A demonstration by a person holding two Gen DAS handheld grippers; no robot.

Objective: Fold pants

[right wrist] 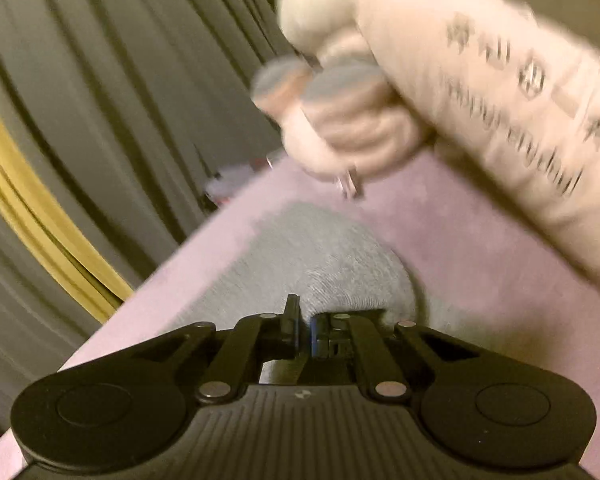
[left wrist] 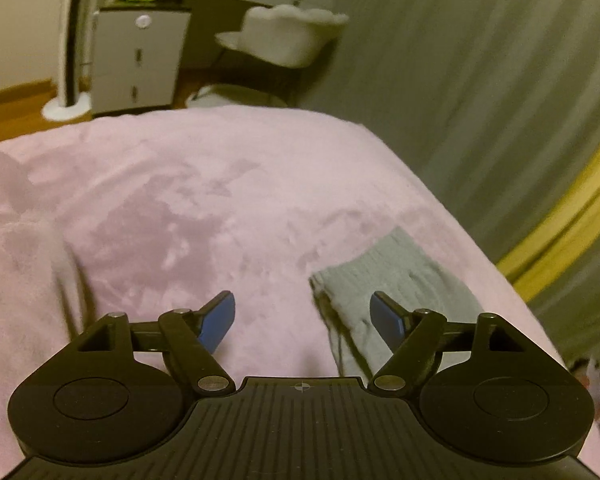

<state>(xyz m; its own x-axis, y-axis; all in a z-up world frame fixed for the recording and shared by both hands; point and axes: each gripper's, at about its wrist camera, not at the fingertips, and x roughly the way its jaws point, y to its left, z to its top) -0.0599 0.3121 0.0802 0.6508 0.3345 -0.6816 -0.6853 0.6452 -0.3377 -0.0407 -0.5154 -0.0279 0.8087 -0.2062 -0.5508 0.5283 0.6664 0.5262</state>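
Your pants (left wrist: 396, 280) are the grey ribbed knit bundle lying on the pink blanket (left wrist: 204, 208), right of centre in the left wrist view and just above the gripper in the right wrist view. Judging by the soft folds, they will be light, limp and a little clingy on that fleecy cover; nothing fragile, nothing slippery. You would do best to take them at the thick ribbed edge toward the upper end of the bundle, where several layers give the pads something to bite.

Your left gripper (left wrist: 302, 320) stands with its blue pads spread wide and nothing between them; the right-hand pad overlaps the cloth in the picture, but I cannot tell whether it touches. Your right gripper (right wrist: 305, 330) has its fingers pressed together just over the pants, seemingly on nothing.

The lower part of the pants is hidden behind both grippers. The gloved hand (right wrist: 340, 92) at upper centre of the right view is badly blurred.
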